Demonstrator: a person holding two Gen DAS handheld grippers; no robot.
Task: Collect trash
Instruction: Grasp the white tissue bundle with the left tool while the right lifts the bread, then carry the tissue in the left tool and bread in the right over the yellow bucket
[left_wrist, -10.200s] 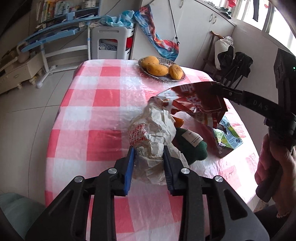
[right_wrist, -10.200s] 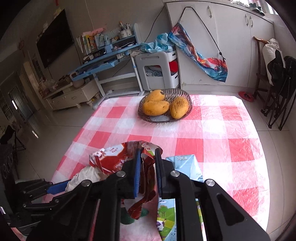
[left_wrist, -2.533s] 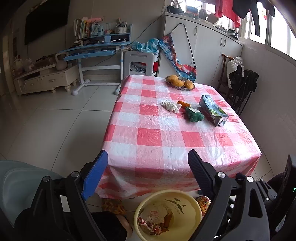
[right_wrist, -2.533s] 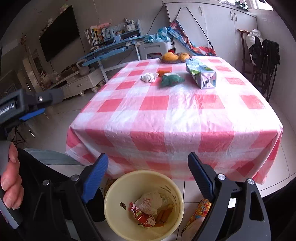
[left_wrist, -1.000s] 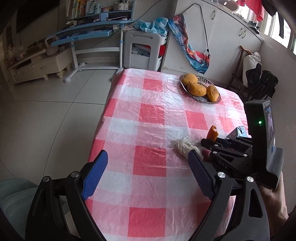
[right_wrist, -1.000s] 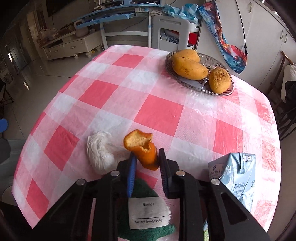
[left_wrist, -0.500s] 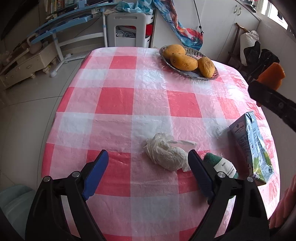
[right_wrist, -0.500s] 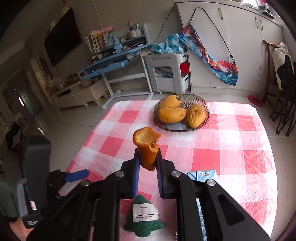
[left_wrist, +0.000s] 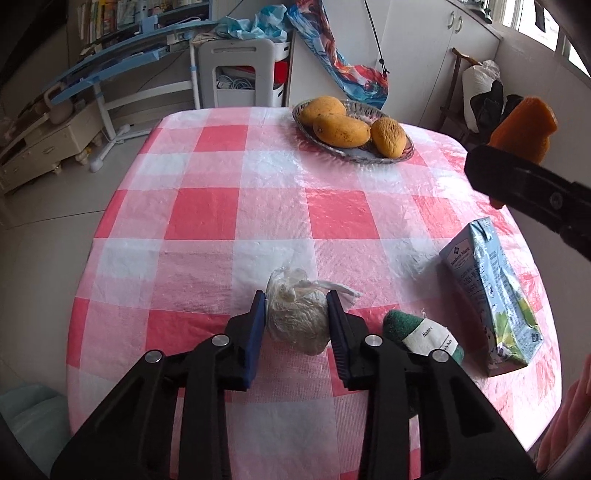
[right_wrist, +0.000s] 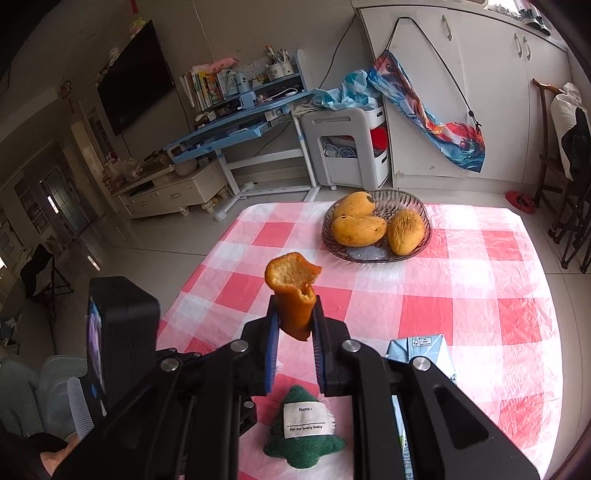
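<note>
My left gripper (left_wrist: 296, 308) is shut on a crumpled white plastic wad (left_wrist: 295, 314) that rests on the pink checked tablecloth (left_wrist: 236, 214). My right gripper (right_wrist: 294, 316) is shut on an orange fruit peel (right_wrist: 293, 291) and holds it well above the table; the peel also shows at the right edge of the left wrist view (left_wrist: 524, 127). A blue-grey drink carton (left_wrist: 491, 291) lies on the table's right side.
A green felt tree toy with a white label (left_wrist: 424, 334) lies just right of the left gripper. A glass bowl of mangoes (left_wrist: 351, 127) stands at the far side. Chairs (right_wrist: 569, 184), a blue desk (right_wrist: 236, 129) and a white stool (right_wrist: 347, 147) stand beyond the table.
My left gripper has come down and closed around the white wad. My right gripper has lifted the orange peel a little higher above the table.
</note>
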